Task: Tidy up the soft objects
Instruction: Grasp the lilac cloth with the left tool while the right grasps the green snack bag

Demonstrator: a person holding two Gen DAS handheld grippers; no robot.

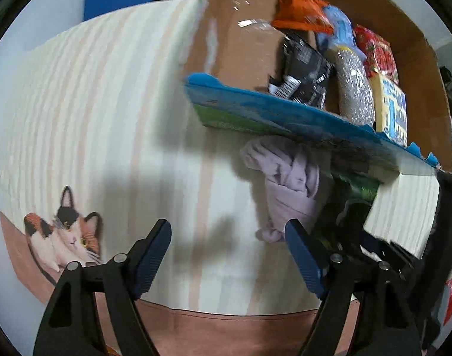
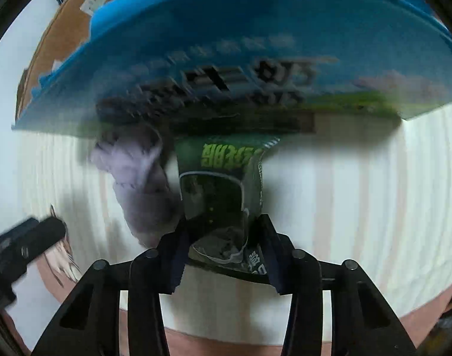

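My right gripper point(image 2: 223, 240) is shut on a dark green packet point(image 2: 220, 184) with bright green lettering, held above the striped cloth. A large blue and green bag point(image 2: 255, 68) hangs over the packet and touches its top; it also shows in the left wrist view point(image 1: 285, 118). A crumpled lilac cloth point(image 1: 285, 184) lies under the bag's edge, just left of the packet point(image 1: 347, 204); it also shows in the right wrist view point(image 2: 140, 184). My left gripper point(image 1: 227, 252) is open and empty, its right fingertip close to the lilac cloth.
A cardboard box point(image 1: 410, 29) at the back right holds an orange packet point(image 1: 300, 9), a black packet point(image 1: 303, 65), a silver scrubber point(image 1: 355, 89), a red packet point(image 1: 377, 53) and a yellow packet point(image 1: 393, 106). A striped cloth point(image 1: 92, 112) with a cat picture point(image 1: 65, 234) covers the surface.
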